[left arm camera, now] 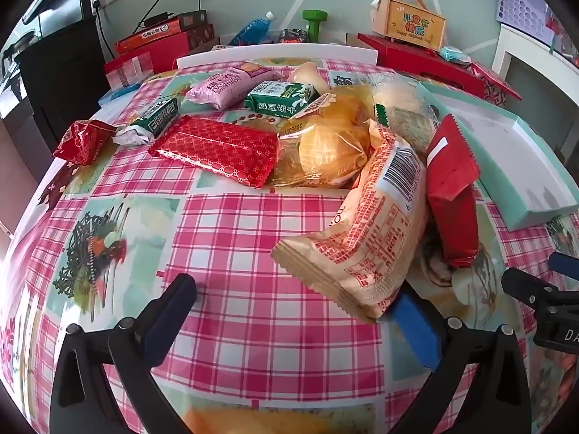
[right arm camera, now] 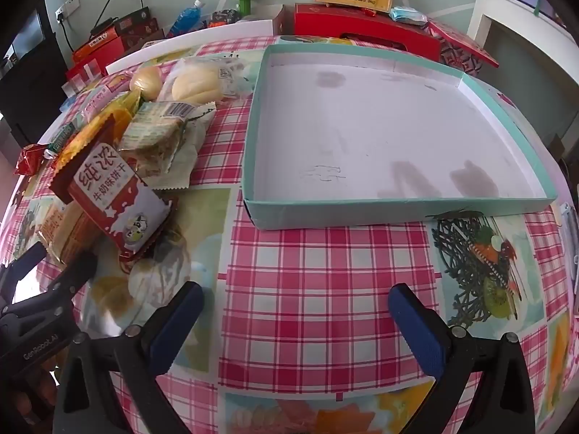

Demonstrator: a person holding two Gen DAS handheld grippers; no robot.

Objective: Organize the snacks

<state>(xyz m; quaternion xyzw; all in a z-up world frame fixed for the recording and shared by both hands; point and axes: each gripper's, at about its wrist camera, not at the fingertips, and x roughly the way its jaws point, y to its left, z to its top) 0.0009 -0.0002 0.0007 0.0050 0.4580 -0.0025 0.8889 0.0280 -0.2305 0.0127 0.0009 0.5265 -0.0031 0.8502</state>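
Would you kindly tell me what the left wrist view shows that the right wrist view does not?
Only the left wrist view: the flat red patterned packet and pink packet, and the left tool open beside the cream barcode packet.
Only the right wrist view: the whole empty teal tray and the open right tool.
Both: the checked tablecloth and snack pile.

Our two black tongs
We see blue pads, silver screws and white lettering on left tongs [left arm camera: 296, 307] and right tongs [right arm camera: 295, 309]

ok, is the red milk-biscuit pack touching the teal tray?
Apart. The right wrist view shows a band of checked tablecloth between the red milk-biscuit pack and the teal tray.
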